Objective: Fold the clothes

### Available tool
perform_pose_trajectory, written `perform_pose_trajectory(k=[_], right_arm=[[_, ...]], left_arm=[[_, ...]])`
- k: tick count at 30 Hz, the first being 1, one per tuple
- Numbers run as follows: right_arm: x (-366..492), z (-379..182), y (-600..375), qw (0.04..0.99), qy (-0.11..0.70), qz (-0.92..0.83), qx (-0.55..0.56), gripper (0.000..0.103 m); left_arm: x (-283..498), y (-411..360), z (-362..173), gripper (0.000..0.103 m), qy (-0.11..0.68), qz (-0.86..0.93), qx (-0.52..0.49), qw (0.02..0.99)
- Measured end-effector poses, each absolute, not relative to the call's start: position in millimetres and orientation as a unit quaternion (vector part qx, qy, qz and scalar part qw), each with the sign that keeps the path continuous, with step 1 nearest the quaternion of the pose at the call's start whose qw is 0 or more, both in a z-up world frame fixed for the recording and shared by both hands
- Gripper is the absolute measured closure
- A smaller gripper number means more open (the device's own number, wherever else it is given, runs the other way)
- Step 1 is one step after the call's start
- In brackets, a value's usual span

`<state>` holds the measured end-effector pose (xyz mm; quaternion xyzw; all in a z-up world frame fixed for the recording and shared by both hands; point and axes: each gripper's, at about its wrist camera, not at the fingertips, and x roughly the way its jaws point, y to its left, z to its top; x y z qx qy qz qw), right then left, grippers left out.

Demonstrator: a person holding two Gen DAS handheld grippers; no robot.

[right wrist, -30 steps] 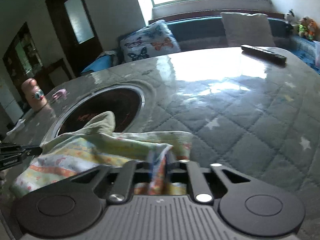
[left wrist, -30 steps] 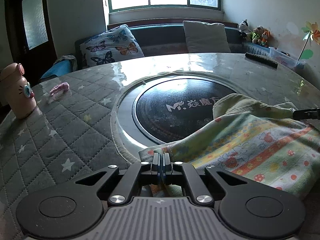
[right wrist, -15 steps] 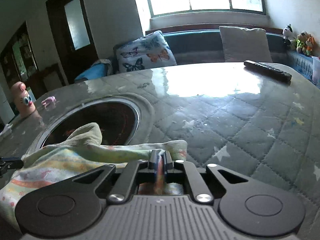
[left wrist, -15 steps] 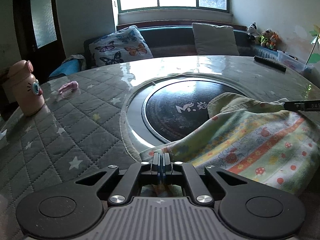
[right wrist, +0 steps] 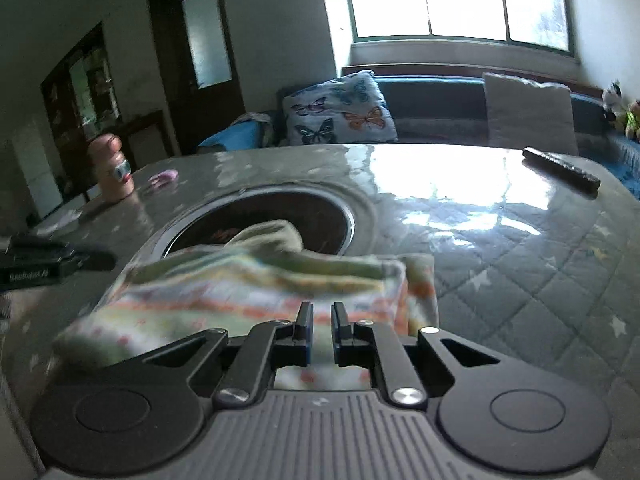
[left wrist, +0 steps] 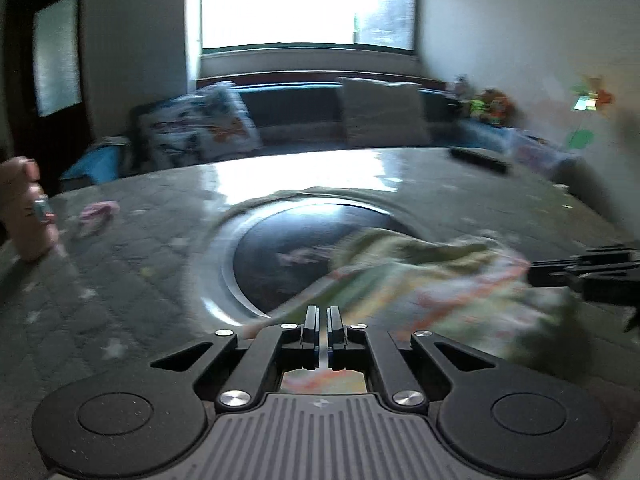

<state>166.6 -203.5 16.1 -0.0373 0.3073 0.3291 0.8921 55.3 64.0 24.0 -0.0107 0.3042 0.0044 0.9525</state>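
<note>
The left gripper (left wrist: 323, 322) has its jaws nearly together with a thin slit between them; whether cloth is pinched there cannot be told through the blur. The right gripper (right wrist: 320, 320) has its jaws apart, a clear gap between them, nothing held.

One garment (right wrist: 256, 292), pale green with orange and yellow stripes, lies bunched on the table (right wrist: 520, 272) just ahead of both grippers. Its long axis runs across the table from one gripper to the other, and a rumpled green end spills over the rim of the dark round hob (right wrist: 320, 208) set in the table's middle. In the left view the garment (left wrist: 420, 280) is smeared by motion.

Beyond the hob to its left stand one pink bottle (right wrist: 114, 172) and, near it, one small pink thing (right wrist: 163, 178). Right of the hob and well apart from it, one black remote (right wrist: 560, 170) lies near the far edge. Behind the table, two cushions rest on a sofa: a butterfly cushion (right wrist: 340, 110) and a plain cushion (right wrist: 528, 108).
</note>
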Motion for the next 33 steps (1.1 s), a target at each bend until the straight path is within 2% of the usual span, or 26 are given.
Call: perform_pose_trajectory(k=[10, 26, 29, 33], right_arm=[[175, -7, -192, 0.894, 0.315, 0.314, -0.062, 0.093], [238, -9, -160, 0.906, 0.314, 0.273, -0.071, 0.093], [231, -3, -161, 0.904, 0.313, 0.284, -0.064, 0.091], [205, 9, -157, 0.890, 0.307, 0.333, -0.059, 0.085]], left_arm=[[45, 40, -9, 0.097, 0.342, -0.025, -0.001, 0.939], [41, 51, -13, 0.095, 0.337, -0.009, -0.019, 0.941], [41, 53, -13, 0.088, 0.336, -0.003, -0.022, 0.942], [42, 55, -14, 0.086, 0.335, -0.002, -0.029, 0.942]])
